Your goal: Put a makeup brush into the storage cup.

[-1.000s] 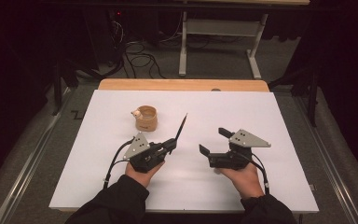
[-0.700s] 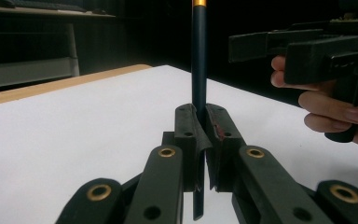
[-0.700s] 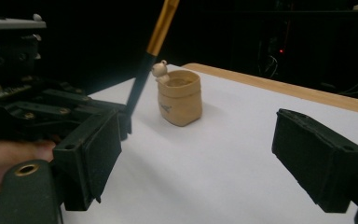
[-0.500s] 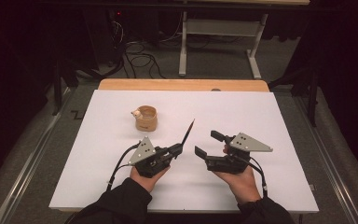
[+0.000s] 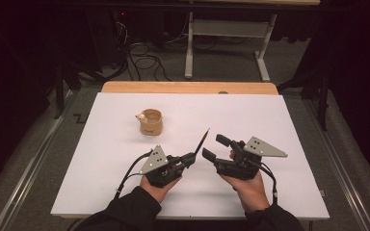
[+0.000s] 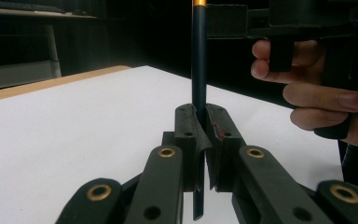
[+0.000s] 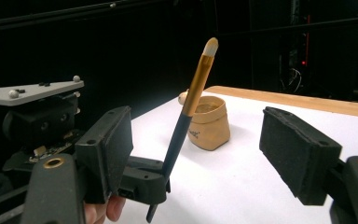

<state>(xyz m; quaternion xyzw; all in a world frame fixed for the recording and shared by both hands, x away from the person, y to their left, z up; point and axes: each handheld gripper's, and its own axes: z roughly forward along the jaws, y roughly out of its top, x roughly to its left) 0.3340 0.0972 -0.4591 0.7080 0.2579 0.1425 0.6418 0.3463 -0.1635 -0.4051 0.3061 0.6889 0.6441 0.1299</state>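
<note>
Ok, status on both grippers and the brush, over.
Left gripper shut on brush, tip up. Right gripper open beside it. Tan pouch stands apart, nothing between.

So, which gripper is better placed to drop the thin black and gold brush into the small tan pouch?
Left gripper: it grips the brush, nearer the pouch. Right gripper is open.

The cup (image 5: 150, 122) stands on the table (image 5: 279, 125), behind the left gripper (image 5: 192, 157) and right gripper (image 5: 213, 148).
</note>
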